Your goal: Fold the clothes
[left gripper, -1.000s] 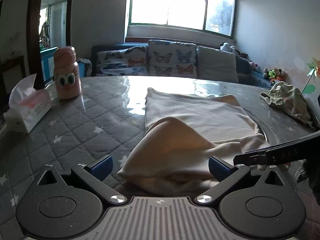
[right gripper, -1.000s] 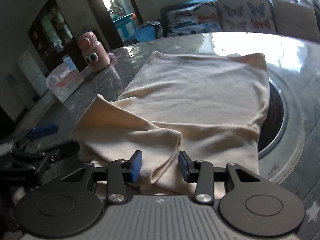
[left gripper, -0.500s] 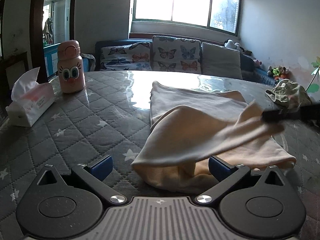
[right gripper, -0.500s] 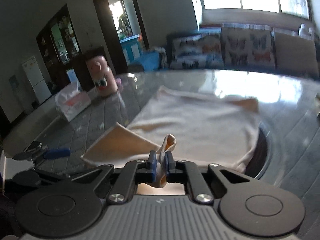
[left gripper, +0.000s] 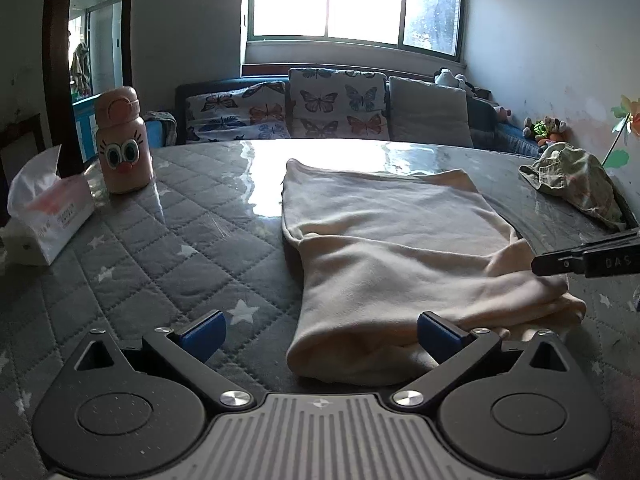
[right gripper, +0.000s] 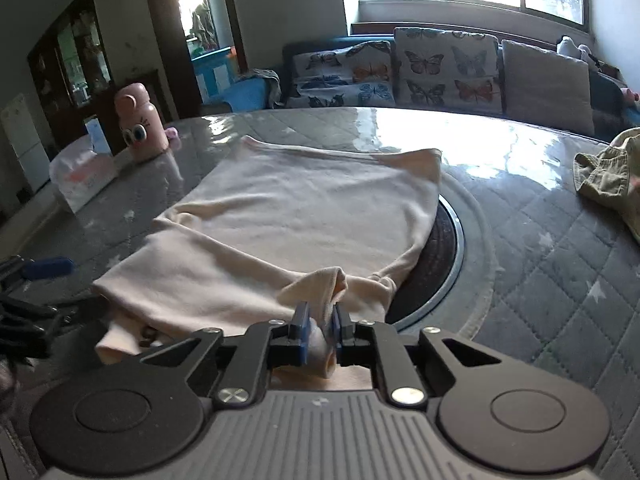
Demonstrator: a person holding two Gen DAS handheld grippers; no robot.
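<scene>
A cream-coloured soft knit garment [left gripper: 384, 248] lies spread across the middle of a round surface covered with a grey quilted, star-printed cloth under clear plastic [left gripper: 160, 248]. Its near part is folded over on itself, and the doubled edge sits close in front of the left tool [left gripper: 320, 330].

The left tool's blue-padded jaws stand wide apart. The near fold of the garment lies between them, but neither pad presses on it.

The right tool [right gripper: 320, 324] has a small bunched corner of the cream garment pinched between its blue pads, the cloth puckering up just beyond the fingertips [right gripper: 301, 322]. Its jaws have just been opening slightly, yet in the right wrist view the fabric is still clamped between them. In the left wrist view this tool comes in from the right edge as a dark bar touching the garment's right side.

The far right edge of the garment overlaps a dark circular inset with a metal ring [right gripper: 448, 248] set in the surface.

To the left stand a pink cartoon-faced bottle with large eyes [left gripper: 123, 140] and, nearer, a white tissue box with a tissue sticking up [left gripper: 48, 208]. A crumpled olive-green patterned garment [left gripper: 576, 180] rests well apart at the right rim. Behind the surface runs a sofa with butterfly-print cushions [left gripper: 320, 108] beneath a bright window [left gripper: 352, 0].
</scene>
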